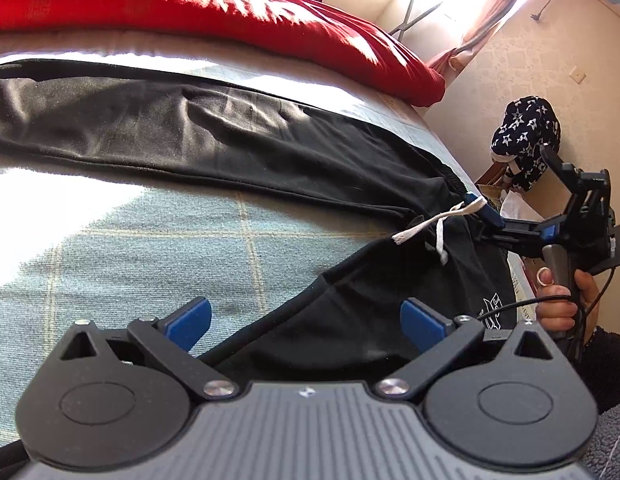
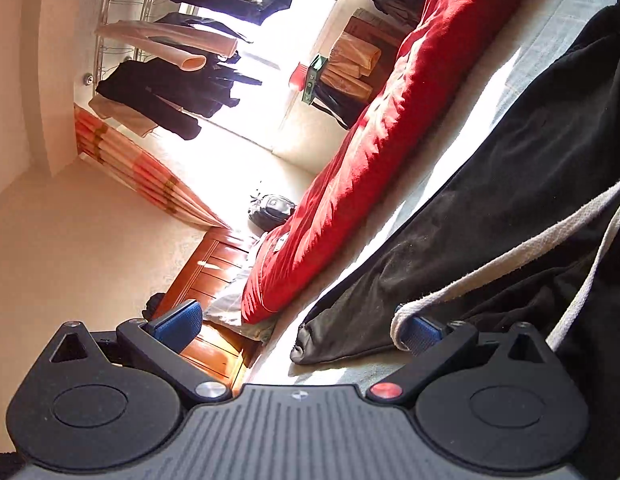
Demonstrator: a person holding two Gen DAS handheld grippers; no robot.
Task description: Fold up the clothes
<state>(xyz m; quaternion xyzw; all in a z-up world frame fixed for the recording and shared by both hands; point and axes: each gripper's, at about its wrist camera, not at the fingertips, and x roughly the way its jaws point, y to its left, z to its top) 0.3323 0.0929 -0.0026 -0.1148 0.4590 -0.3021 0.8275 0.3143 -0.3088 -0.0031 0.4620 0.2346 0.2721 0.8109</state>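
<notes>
- Black trousers [image 1: 237, 136] are spread across a bed [image 1: 109, 232] covered in a pale blue checked sheet; one leg runs along the bed, the other angles toward the left claw [image 1: 305, 322].
- The left claw is held with its blue pads wide apart — nothing between them — just above the nearer trouser leg.
- The right claw [image 1: 484, 210] is seen at the waistband, at the bed's edge, gripped by a hand [image 1: 558, 304]. In the right wrist view its pads stand apart [image 2: 305, 326], and the white drawstring [image 1: 426, 226] is looped over one pad [image 2: 420, 330].
- A red duvet [image 1: 213, 12] lies beyond the trousers, apart from them.
- A white printed emblem [image 1: 492, 310] is borne on the trousers near the waist; its lettering cannot be read.
</notes>
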